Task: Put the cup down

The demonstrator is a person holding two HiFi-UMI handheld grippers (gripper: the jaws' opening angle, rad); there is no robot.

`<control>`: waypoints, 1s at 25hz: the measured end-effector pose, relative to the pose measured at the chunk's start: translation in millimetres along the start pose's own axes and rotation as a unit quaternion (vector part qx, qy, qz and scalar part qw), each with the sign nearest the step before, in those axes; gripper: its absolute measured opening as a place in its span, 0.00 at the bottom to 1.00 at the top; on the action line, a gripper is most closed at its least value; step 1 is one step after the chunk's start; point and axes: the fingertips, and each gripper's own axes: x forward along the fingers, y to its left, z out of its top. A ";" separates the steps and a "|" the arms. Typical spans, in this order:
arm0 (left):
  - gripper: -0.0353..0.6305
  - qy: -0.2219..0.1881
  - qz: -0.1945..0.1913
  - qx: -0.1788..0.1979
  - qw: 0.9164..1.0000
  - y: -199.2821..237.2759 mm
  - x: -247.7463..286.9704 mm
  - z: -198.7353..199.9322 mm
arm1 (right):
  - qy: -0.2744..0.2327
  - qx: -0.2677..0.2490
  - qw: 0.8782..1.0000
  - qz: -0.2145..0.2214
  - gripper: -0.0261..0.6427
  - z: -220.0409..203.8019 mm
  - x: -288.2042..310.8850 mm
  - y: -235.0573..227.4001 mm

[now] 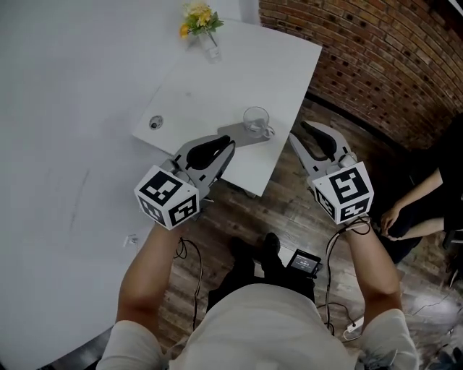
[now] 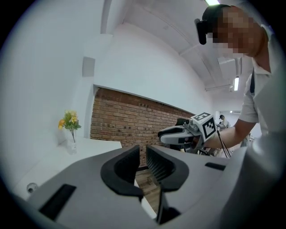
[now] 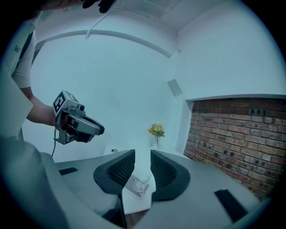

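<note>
A clear glass cup with a handle stands upright on a grey mat near the front edge of the white table. No gripper touches it. My left gripper hovers just left of the mat, jaws shut with nothing between them; in the left gripper view it looks past the table at the brick wall. My right gripper hangs off the table's corner, right of the cup, jaws a little apart and empty. In the right gripper view the cup shows beyond the jaws.
A small vase of yellow flowers stands at the table's far end, and a small round object lies near its left edge. A brick wall runs to the right. A seated person's hand is at the right. A cabled device lies on the wooden floor.
</note>
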 end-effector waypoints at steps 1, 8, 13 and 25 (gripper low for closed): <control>0.13 -0.002 0.002 -0.001 1.000 -5.4 -5.7 1.2 | -0.004 0.001 1.000 -0.001 0.21 3.7 -7.0 2.4; 0.13 -0.023 0.016 -0.014 1.000 -40.1 -45.0 1.9 | -0.019 0.016 1.000 0.009 0.21 21.9 -48.2 24.9; 0.13 -0.036 0.033 -0.022 0.999 -57.8 -70.3 2.0 | -0.038 0.029 0.999 0.006 0.21 34.3 -74.6 38.2; 0.13 -0.046 0.041 -0.032 0.998 -88.8 -97.2 -7.1 | -0.060 0.055 0.997 -0.007 0.21 37.5 -110.4 55.2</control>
